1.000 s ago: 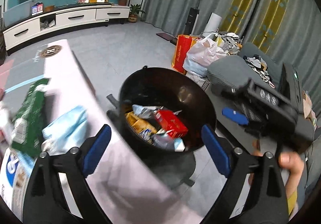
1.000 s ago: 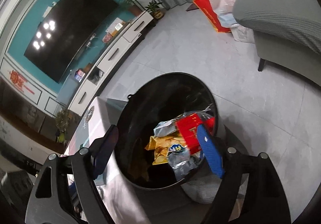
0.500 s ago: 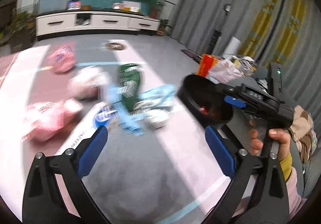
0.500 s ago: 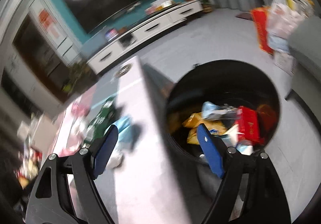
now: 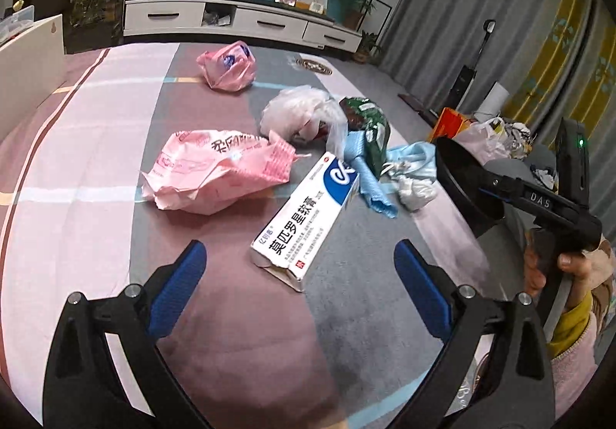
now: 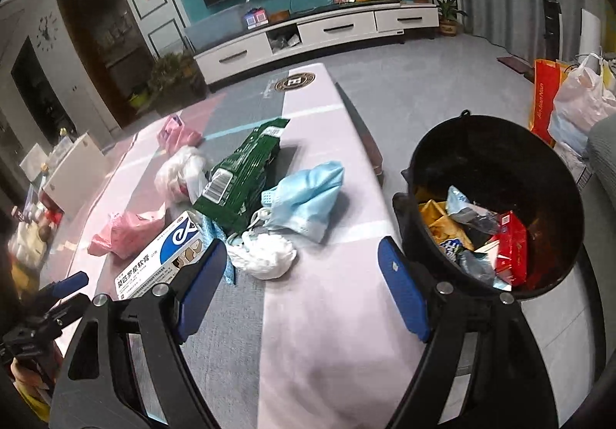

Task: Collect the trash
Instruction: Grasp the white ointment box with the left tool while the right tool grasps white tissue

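Trash lies on a striped cloth table [image 5: 96, 167]: a white and blue medicine box [image 5: 304, 217], a crumpled pink wrapper [image 5: 215, 167], a pink bag [image 5: 227, 63], a clear plastic bag [image 5: 304, 109], a green packet [image 6: 242, 171], a blue face mask [image 6: 308, 194] and a white wad [image 6: 265, 256]. My left gripper [image 5: 300, 290] is open and empty, just short of the box. My right gripper [image 6: 300, 290] is open and empty, near the white wad. A black bin [image 6: 496, 198] holding wrappers stands off the table's right edge.
A white TV cabinet [image 6: 319, 32] runs along the far wall. A red bag [image 6: 543, 102] and a plastic bag [image 6: 581, 102] sit on the floor beyond the bin. A white box [image 5: 30, 63] stands at the table's left edge.
Both grippers have swung away from the bin toward the table. The left view now faces the trash pile, and the right view shows both the pile and the bin.
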